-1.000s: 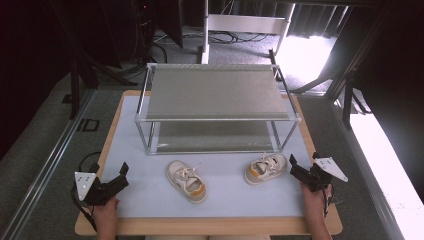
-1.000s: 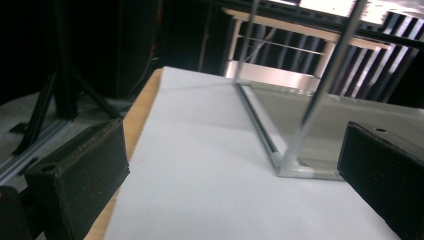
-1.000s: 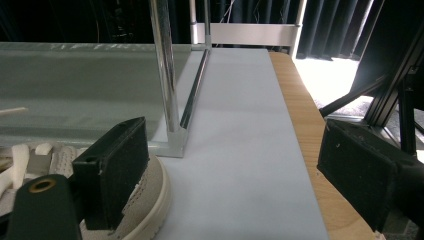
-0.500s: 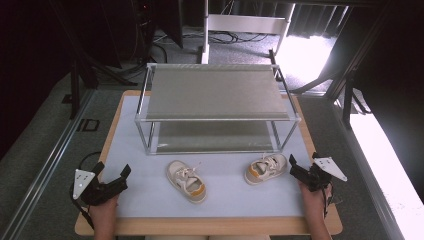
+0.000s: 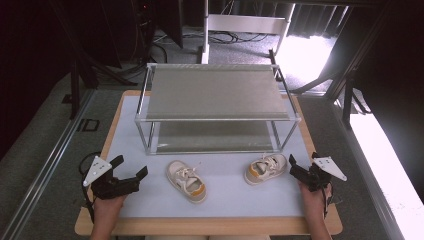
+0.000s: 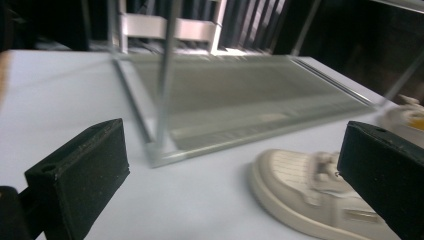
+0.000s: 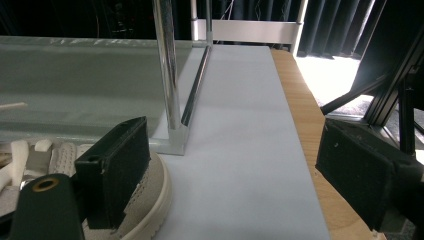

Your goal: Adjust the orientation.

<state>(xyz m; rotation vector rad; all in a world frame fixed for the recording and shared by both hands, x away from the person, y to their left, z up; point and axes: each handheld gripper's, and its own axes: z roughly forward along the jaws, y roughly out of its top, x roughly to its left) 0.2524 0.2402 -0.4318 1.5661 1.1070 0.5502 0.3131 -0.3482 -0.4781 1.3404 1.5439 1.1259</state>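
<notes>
White mat (image 5: pixel 225 195) on wood table, dark room behind. Near edge: left gripper (image 5: pixel 131 171) and right gripper (image 5: pixel 292 169), both wide open, empty. Between them two shoes: left shoe (image 5: pixel 186 181), right shoe (image 5: pixel 265 168) just beside right gripper. Beyond: rack (image 5: pixel 216 95), both shelves bare. Risk: nudging right shoe, or clipping rack post.

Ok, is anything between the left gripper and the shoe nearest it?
Nothing visible. The left gripper sits open on the white mat, and only bare mat lies between its fingers and the nearer shoe. The metal rack stands farther back, off that line.
</notes>
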